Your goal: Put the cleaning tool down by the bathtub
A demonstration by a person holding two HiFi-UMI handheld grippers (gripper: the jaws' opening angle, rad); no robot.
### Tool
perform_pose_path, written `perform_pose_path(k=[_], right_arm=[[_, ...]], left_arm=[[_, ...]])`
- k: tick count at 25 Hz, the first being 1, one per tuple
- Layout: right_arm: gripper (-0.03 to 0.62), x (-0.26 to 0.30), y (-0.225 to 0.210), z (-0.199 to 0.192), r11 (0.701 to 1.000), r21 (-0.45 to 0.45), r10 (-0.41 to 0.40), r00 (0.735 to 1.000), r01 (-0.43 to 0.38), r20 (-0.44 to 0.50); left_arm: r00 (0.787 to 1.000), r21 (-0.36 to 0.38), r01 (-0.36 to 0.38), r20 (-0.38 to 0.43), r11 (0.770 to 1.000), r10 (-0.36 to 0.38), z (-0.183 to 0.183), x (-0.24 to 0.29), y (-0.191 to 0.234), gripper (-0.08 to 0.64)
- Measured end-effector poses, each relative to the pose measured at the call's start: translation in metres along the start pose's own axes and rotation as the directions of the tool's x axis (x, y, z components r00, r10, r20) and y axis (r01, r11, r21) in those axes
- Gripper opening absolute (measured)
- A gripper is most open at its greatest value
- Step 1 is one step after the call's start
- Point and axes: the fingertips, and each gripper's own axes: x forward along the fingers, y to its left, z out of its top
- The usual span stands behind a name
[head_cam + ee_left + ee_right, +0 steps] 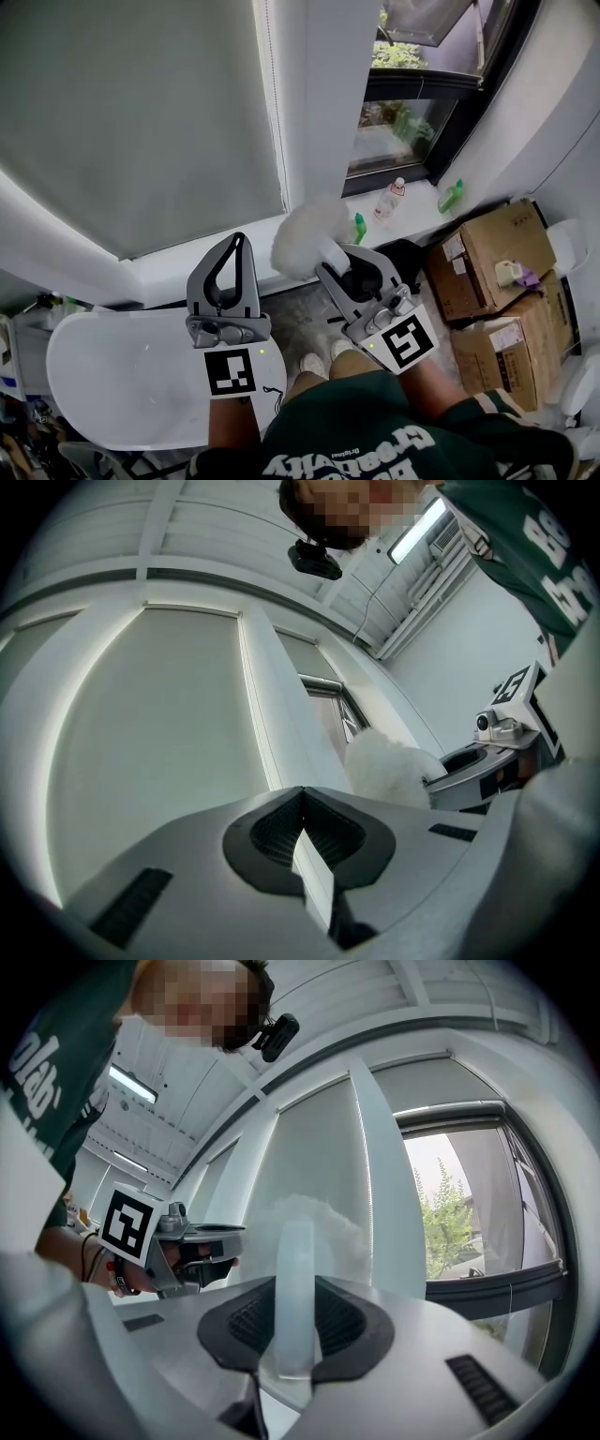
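The cleaning tool is a duster with a fluffy white head (pixel 302 242) and a pale translucent handle (pixel 298 1283). My right gripper (pixel 330 264) is shut on that handle and holds it up in front of the window blind, with the head (pixel 323 1222) just past the jaws. My left gripper (pixel 240 240) hovers beside it on the left, jaws shut and nothing between them (pixel 302 794). From the left gripper view, the duster head (pixel 389 766) and the right gripper (pixel 473 766) show at the right. The white bathtub (pixel 103 366) lies below, at the lower left.
A window sill at the right carries a small green bottle (pixel 359 227), a clear bottle (pixel 387 202) and a green spray bottle (pixel 452 197). Cardboard boxes (pixel 487 258) are stacked on the floor at the right. A drawn blind (pixel 141 112) fills the wall ahead.
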Motion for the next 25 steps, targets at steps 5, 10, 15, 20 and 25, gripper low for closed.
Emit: perform_pose_path(k=[5, 10, 15, 20, 25], right_arm=[[0.092, 0.004, -0.004, 0.002, 0.999, 0.003, 0.038, 0.999, -0.038, 0.016], [0.092, 0.012, -0.006, 0.01, 0.995, -0.015, 0.104, 0.994, -0.103, 0.043], [0.092, 0.023, -0.014, 0.018, 0.986, -0.042, 0.165, 0.985, -0.163, 0.058], [0.092, 0.03, -0.031, 0.016, 0.977, -0.042, 0.213, 0.974, -0.211, 0.072], [0.092, 0.035, -0.035, 0.015, 0.957, -0.046, 0.29, 0.952, -0.287, 0.096]], left_arm=[[0.999, 0.012, -0.036, -0.008, 0.999, 0.036, 0.003, 0.002, 0.001, 0.006], [0.997, 0.027, -0.079, -0.019, 0.997, 0.079, 0.009, 0.005, 0.003, 0.006], [0.991, 0.045, -0.127, -0.028, 0.991, 0.129, 0.012, 0.015, 0.006, 0.006], [0.985, 0.062, -0.17, -0.031, 0.984, 0.172, 0.013, 0.03, 0.003, 0.006], [0.973, 0.079, -0.225, -0.041, 0.971, 0.229, 0.015, 0.035, 0.002, 0.006]])
